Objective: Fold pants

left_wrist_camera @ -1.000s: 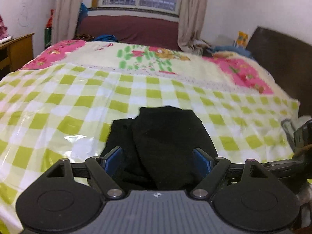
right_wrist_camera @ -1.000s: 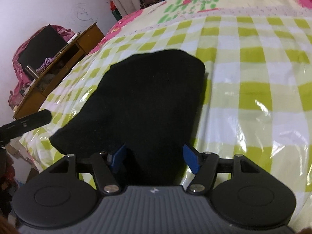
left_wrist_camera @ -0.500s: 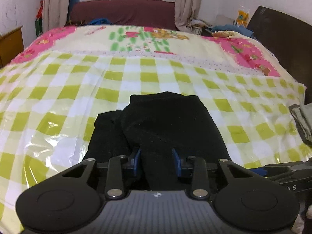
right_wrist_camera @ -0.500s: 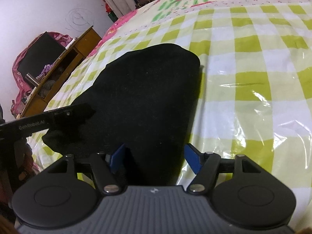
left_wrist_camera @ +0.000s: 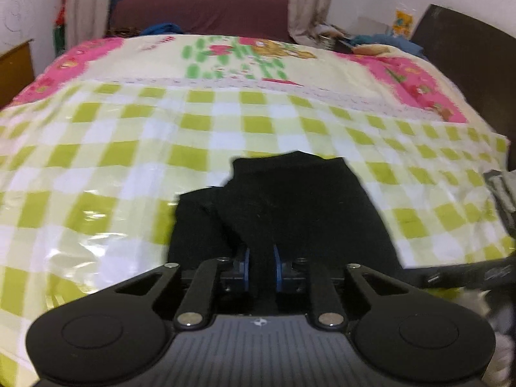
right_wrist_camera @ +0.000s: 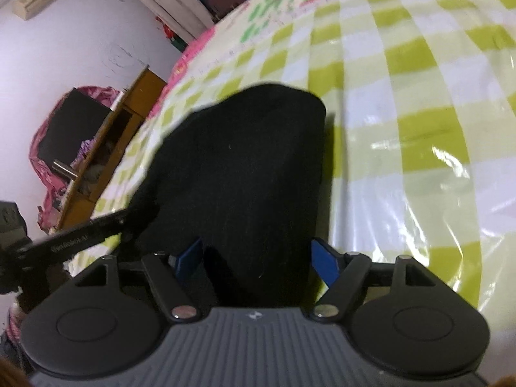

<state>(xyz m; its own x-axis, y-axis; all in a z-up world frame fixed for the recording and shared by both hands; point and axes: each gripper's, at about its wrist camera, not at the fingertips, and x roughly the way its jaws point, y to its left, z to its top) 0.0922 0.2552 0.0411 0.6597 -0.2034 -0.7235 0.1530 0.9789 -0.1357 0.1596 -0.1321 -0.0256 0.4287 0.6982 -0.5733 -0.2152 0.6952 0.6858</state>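
Up close in the left wrist view, the left gripper (left_wrist_camera: 261, 269) has its blue fingers (left_wrist_camera: 245, 269) drawn nearly together and clamped on a fold of the black pants (left_wrist_camera: 290, 206), having just closed in on the cloth. The pants lie in a folded heap near the front edge of the bed (left_wrist_camera: 96, 161), on a shiny green-and-white checked cover (left_wrist_camera: 135, 148), with one layer stepped over another so that a lower flap sticks out on the left side. Beyond the checked cover a pink and cream quilt (left_wrist_camera: 232, 54) runs to the far edge of the bed, and a dark headboard (left_wrist_camera: 467, 54) stands along the bed's right edge. In the right wrist view, the right gripper (right_wrist_camera: 256, 258) has its blue fingers (right_wrist_camera: 324, 262) set well apart, having just spread a little wider, with the near end of the pants (right_wrist_camera: 245, 167) lying between them; the fingers straddle the cloth without pinching it. The left gripper's black arm (right_wrist_camera: 84, 235) reaches in from the left and meets the pants at their left border. A wooden cabinet (right_wrist_camera: 106, 148) stands beside the bed's left edge.
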